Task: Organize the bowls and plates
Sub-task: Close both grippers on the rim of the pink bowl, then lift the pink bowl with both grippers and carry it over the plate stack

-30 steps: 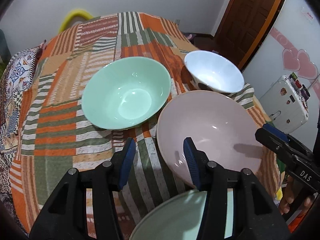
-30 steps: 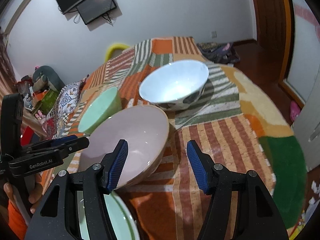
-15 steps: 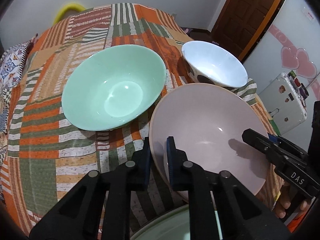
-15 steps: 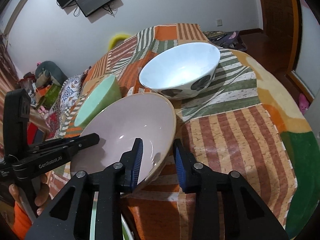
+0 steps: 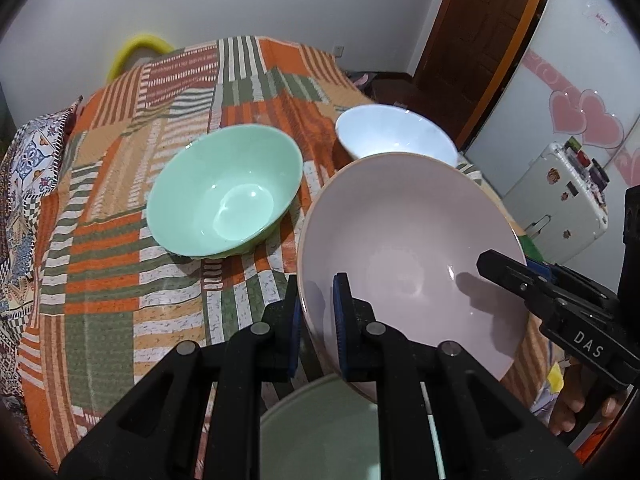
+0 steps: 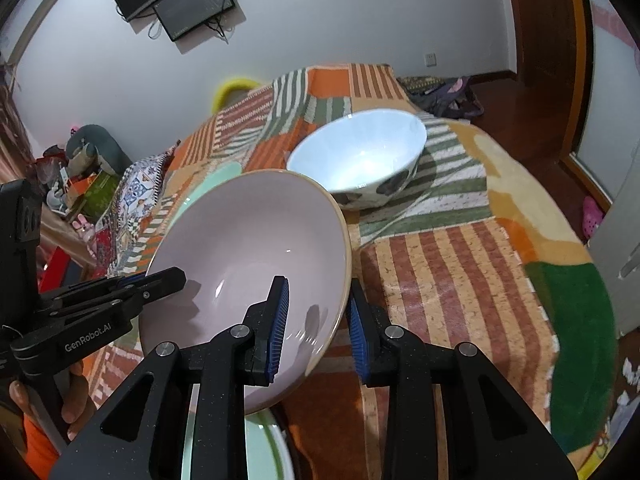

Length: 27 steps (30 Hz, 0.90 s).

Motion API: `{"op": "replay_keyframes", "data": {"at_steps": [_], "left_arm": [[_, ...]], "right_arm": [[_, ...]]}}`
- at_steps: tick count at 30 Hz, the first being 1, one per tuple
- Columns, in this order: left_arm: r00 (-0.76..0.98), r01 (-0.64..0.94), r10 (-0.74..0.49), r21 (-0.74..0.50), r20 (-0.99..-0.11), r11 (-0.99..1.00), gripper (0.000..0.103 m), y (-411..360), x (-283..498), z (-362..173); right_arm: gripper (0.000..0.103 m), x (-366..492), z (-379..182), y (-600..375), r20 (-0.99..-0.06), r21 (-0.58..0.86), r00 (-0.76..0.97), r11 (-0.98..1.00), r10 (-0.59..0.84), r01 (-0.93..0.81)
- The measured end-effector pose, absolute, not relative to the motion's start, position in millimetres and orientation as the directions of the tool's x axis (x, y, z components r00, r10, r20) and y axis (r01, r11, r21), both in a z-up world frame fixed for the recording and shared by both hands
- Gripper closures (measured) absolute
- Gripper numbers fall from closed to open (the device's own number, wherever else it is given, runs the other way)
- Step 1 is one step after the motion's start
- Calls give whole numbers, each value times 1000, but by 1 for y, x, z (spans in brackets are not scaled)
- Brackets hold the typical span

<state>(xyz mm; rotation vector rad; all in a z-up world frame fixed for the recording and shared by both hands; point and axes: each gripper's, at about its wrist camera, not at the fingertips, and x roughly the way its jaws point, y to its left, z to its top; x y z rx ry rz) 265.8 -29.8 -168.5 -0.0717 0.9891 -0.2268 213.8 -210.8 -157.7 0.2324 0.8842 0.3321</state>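
Note:
A large pink bowl (image 5: 408, 256) hangs tilted just above the striped cloth, held from both sides. My left gripper (image 5: 318, 308) is shut on its near-left rim, one pad inside and one outside. My right gripper (image 6: 316, 312) is shut on the opposite rim of the pink bowl (image 6: 252, 248). Each gripper shows in the other's view, the right gripper (image 5: 516, 276) and the left gripper (image 6: 160, 280). A mint green bowl (image 5: 224, 208) rests on the cloth to the left. Behind stands a white bowl (image 6: 356, 160) with dark spots outside. A pale green plate (image 5: 320, 428) lies under the fingers.
The table (image 5: 100, 280) wears an orange, green and white patchwork cloth, with its edge curving close on the right (image 6: 576, 320). A patterned cushion (image 5: 32, 152) lies at the left edge. A white suitcase (image 5: 560, 204) and a wooden door (image 5: 480, 40) stand beyond.
Both grippers went from open beside the pink bowl's rim to shut on it. The bowl has since risen and tipped up off the cloth.

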Motion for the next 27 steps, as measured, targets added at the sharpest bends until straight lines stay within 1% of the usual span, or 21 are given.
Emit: {"op": "replay_keyframes", "data": {"at_steps": [14,20,27], "left_arm": [[617,144,-207,-149,-759,978,89,-14,205,-119],[678,134,-181,-123,-713,983,89,-4,172,-97],[713,96,-140,-102,-687,990,89,21,142,-81]], "right_arm": [[77,180,-124,-195,-656,339,624,904,425,-259],[77,165,-115,-181,-641,332,625,895,446,-298],[76,153,-106,-156,-624,323,620,879,476,-351]]}}
